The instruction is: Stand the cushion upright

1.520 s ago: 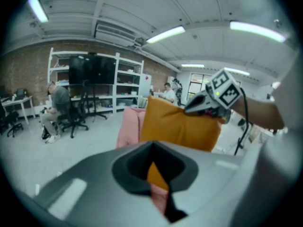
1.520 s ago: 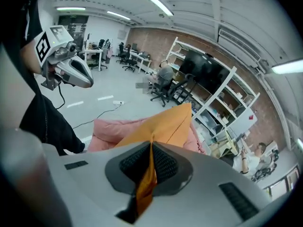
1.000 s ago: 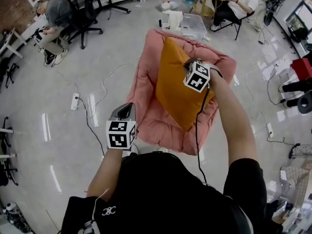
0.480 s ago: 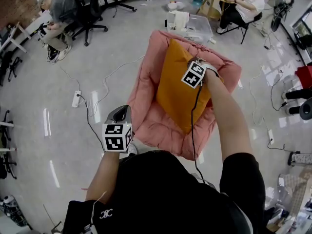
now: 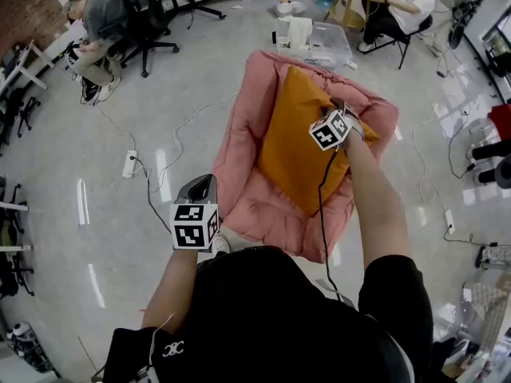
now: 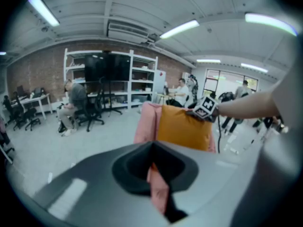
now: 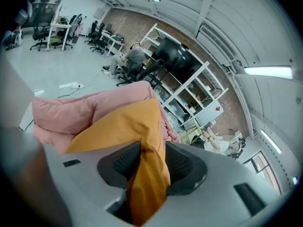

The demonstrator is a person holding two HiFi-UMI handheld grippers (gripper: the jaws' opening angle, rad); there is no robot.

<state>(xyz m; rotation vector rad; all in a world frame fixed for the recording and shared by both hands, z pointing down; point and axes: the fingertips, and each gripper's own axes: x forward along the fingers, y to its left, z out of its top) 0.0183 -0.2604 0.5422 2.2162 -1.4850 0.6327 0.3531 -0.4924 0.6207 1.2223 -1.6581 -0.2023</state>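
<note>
The orange cushion (image 5: 297, 146) leans upright against the back of the pink padded seat (image 5: 259, 210). My right gripper (image 5: 338, 108) is at the cushion's top right corner. In the right gripper view its jaws (image 7: 149, 162) are opening, with a fold of the orange cushion (image 7: 128, 122) still hanging between the parted pads. My left gripper (image 5: 201, 183) is at the seat's front left edge. In the left gripper view it (image 6: 152, 167) is shut with a strip of pink fabric (image 6: 158, 193) pinched in it. That view also shows the cushion (image 6: 184, 129) and the right gripper's marker cube (image 6: 206, 107).
A clear plastic bin (image 5: 315, 38) stands just behind the seat. A power strip (image 5: 128, 163) and cables lie on the floor at the left. People sit on office chairs at the back left (image 5: 96, 30) and back right (image 5: 395, 10). Shelving lines the far wall.
My right gripper has shifted right and slightly lower with the cushion's top corner. The cushion now rests closer against the seat's back. The left gripper has stayed put.
</note>
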